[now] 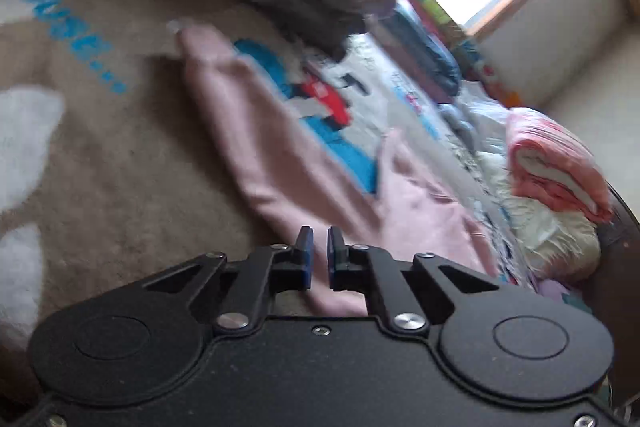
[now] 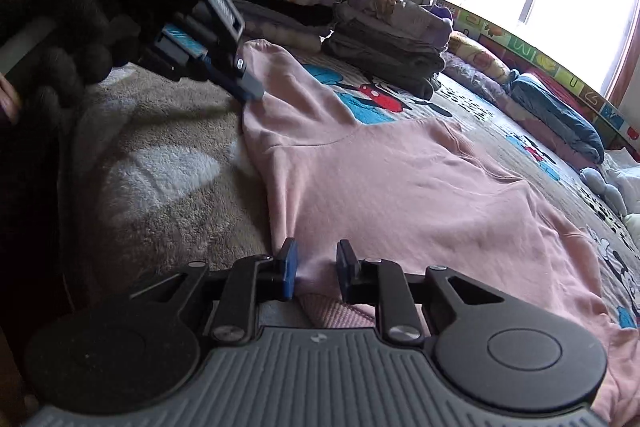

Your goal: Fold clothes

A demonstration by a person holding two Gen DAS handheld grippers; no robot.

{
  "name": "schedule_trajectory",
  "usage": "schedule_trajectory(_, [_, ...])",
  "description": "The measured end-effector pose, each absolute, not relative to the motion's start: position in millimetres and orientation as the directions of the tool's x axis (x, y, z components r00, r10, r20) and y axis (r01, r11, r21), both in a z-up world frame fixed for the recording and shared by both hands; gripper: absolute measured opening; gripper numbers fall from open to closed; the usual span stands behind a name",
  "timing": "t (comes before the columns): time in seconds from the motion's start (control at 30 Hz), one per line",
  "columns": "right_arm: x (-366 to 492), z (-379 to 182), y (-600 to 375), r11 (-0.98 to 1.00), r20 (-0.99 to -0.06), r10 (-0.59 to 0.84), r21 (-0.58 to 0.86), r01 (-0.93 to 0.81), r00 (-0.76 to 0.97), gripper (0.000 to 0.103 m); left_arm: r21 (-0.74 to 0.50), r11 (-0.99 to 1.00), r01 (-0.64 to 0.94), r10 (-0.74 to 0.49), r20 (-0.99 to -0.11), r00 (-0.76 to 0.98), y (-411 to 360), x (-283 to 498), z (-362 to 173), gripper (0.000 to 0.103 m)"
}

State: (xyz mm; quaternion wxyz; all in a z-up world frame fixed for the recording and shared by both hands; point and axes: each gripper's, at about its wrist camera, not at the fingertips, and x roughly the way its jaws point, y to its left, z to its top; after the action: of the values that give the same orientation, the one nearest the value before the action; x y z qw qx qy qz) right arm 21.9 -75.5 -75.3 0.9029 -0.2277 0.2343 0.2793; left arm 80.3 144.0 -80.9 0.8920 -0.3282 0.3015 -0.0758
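Blanket (image 2: 160, 131) under pink sweatshirt (image 2: 400, 187)

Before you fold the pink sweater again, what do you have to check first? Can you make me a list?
1. Pink sweater spread flat on the blanket: ok, mostly smooth.
2. Left gripper at the sleeve: ok for place; its tips sit at the sleeve's edge. Gripping it: cannot tell.
3. Right gripper at the ribbed hem: ok; jaws slightly apart, cloth between them, not pinched.
4. Folded piles out of the way: ok, they sit beyond the sweater.
5. Other sleeve laid out: cannot tell, the far side runs out of view.
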Motion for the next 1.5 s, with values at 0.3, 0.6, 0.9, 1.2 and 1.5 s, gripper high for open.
schedule_trajectory(0.3, [46, -60, -44, 0.755, -0.469, 0.427, -0.285, -0.590, 0.773, 0.023, -0.633, 0.733, -0.248, -0.164, -0.519, 0.839, 170, 78, -87, 0.033])
schedule_trajectory(0.6, [66, -83, -25, 0.746, -0.545, 0.425, -0.241, -0.621, 0.723, 0.022, -0.672, 0.661, -0.334, -0.100, -0.520, 0.848, 220, 113, -91, 0.033])
schedule_trajectory(0.9, [68, -88, -31, 0.759, -0.529, 0.444, -0.207, -0.618, 0.723, 0.022, -0.754, 0.559, -0.346, -0.160, -0.507, 0.847, 267, 168, -103, 0.033])
schedule_trajectory(1.2, [69, -87, -32, 0.758, -0.535, 0.450, -0.194, -0.623, 0.715, 0.022, -0.559, 0.798, -0.226, -0.141, -0.537, 0.832, 265, 191, -94, 0.005])
schedule_trajectory(1.5, [67, -84, -26, 0.742, -0.559, 0.418, -0.244, -0.624, 0.716, 0.021, -0.509, 0.817, -0.273, -0.071, -0.557, 0.828, 273, 190, -86, 0.013])
